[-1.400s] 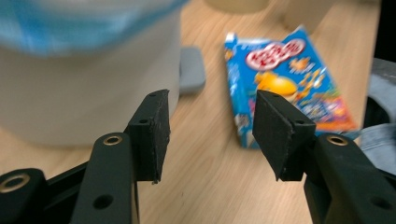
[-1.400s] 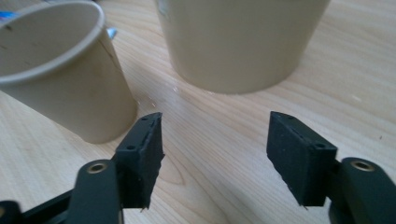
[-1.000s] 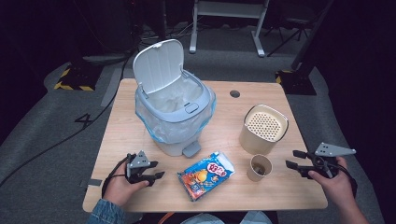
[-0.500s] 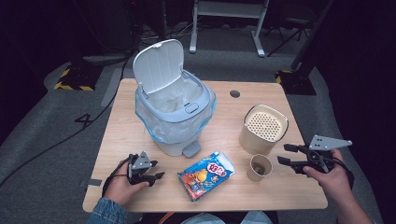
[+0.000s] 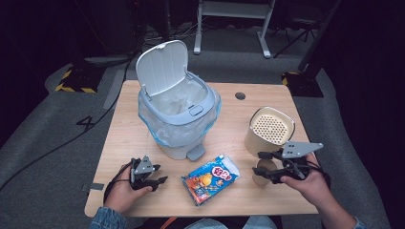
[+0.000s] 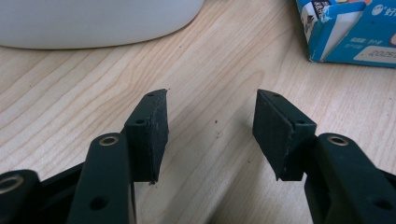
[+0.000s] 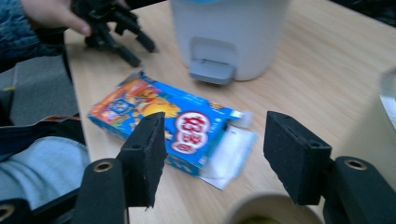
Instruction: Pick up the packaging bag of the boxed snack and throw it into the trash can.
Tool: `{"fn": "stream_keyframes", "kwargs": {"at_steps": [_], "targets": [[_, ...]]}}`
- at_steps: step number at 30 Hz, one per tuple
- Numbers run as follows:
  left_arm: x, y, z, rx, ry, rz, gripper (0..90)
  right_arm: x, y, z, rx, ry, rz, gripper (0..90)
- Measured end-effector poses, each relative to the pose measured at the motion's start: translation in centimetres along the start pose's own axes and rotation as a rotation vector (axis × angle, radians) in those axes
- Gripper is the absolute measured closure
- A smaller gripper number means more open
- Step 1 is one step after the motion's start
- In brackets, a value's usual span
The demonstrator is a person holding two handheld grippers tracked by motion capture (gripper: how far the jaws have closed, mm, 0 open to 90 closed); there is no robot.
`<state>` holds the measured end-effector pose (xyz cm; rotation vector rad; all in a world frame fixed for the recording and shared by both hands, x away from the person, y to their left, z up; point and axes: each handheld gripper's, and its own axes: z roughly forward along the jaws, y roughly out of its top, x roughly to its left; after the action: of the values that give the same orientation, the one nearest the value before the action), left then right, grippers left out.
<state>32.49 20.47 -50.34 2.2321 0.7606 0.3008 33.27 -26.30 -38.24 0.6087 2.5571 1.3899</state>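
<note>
The right gripper point(image 5: 261, 168) hangs released above the small brown paper cup point(image 5: 263, 171), at four o'clock on the wooden table point(image 5: 229, 136). The left gripper point(image 5: 159, 174), jaws parted and empty, rests at eight o'clock, near the blue snack box point(image 5: 211, 178).

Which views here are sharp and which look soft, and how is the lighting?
High view: the table is evenly lit, its surroundings dark, the picture slightly soft. Left gripper view: sharp, wood grain and black pads crisp. Right gripper view: blurred throughout, with the snack box and the pedal bin smeared.
</note>
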Motion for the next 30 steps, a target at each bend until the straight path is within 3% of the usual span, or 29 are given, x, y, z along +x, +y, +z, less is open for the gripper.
{"fn": "stream_keyframes", "kwargs": {"at_steps": [5, 15, 25, 30], "targets": [[0.0, -0.1, -0.1, -0.001, 0.003, -0.007, 45.8, 2.2, 0.1, 3.8, 0.077, 0.066, -0.048, 40.6], [0.0, -0.1, -0.1, -0.001, -0.001, -0.008, 45.3, 3.7, -1.1, 8.0, 0.180, 0.105, -0.074, 40.5], [0.0, -0.1, -0.1, 0.000, -0.001, -0.009, 44.8, 4.2, -2.3, 10.4, 0.243, 0.106, -0.093, 39.8], [0.0, -0.1, -0.1, 0.000, -0.001, -0.009, 44.9, 4.9, -2.4, 10.9, 0.257, 0.117, -0.118, 44.3]]}}
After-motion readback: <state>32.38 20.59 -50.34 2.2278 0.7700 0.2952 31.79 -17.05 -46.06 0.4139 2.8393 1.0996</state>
